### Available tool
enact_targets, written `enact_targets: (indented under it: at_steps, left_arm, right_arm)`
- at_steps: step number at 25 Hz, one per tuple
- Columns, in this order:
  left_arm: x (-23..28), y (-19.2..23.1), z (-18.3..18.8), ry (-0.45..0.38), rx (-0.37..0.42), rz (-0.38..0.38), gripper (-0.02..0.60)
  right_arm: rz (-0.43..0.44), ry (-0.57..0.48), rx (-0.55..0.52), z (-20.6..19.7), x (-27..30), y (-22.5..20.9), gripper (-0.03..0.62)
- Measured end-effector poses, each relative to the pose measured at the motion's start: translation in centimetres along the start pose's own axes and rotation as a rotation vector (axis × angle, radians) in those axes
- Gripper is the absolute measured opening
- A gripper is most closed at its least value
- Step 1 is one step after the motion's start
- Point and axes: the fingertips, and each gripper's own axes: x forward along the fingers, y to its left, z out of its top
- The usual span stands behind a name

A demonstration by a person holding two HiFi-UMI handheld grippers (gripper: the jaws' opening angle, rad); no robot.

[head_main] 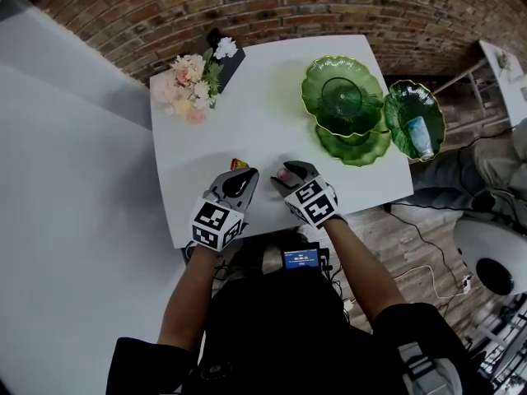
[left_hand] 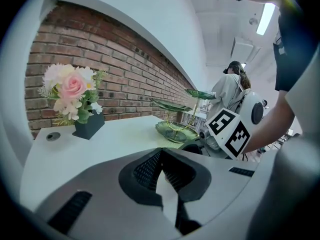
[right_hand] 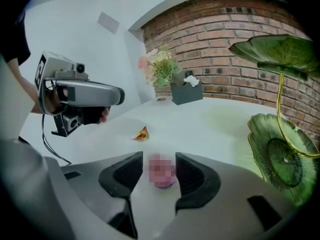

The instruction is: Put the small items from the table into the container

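Note:
A small pink-and-purple item lies on the white table, between the jaws of my right gripper. Those jaws stand wide apart and the pads do not press on it. In the head view the same item shows at the right gripper near the table's front edge. A red-and-yellow wrapper lies to its left, just ahead of my left gripper. The left gripper has its pads together with nothing between them. The green glass tiered dish stands at the right rear.
A side dish of the green stand holds a pale blue item. A bunch of flowers in a dark holder stands at the table's far left corner. A person stands beyond the table, and a brick wall runs behind it.

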Motion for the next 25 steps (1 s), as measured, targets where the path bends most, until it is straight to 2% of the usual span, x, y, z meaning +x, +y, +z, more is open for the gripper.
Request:
enact_targets:
  at_steps: [6, 12, 17, 25]
  left_arm:
    - [0.0, 0.0, 0.2, 0.009, 0.016, -0.008, 0.009]
    - [0.6, -0.7, 1.1, 0.003, 0.047, -0.024, 0.009]
    - [1.7, -2.1, 2.7, -0.023, 0.088, -0.052, 0.009]
    - [3.2, -4.7, 4.6, -0.042, 0.139, -0.105, 0.009]
  right_arm:
    - [-0.029, 0.002, 0.004, -0.2, 0.0, -0.5, 0.186]
    - [-0.07, -0.062, 0.008, 1.4, -2.4, -1.4, 0.184]
    - [-0.116, -0.116, -0.031, 3.4, -5.7, -1.9, 0.184]
    - [-0.131, -0.259, 0.101, 5.9, -11.5, -2.8, 0.184]
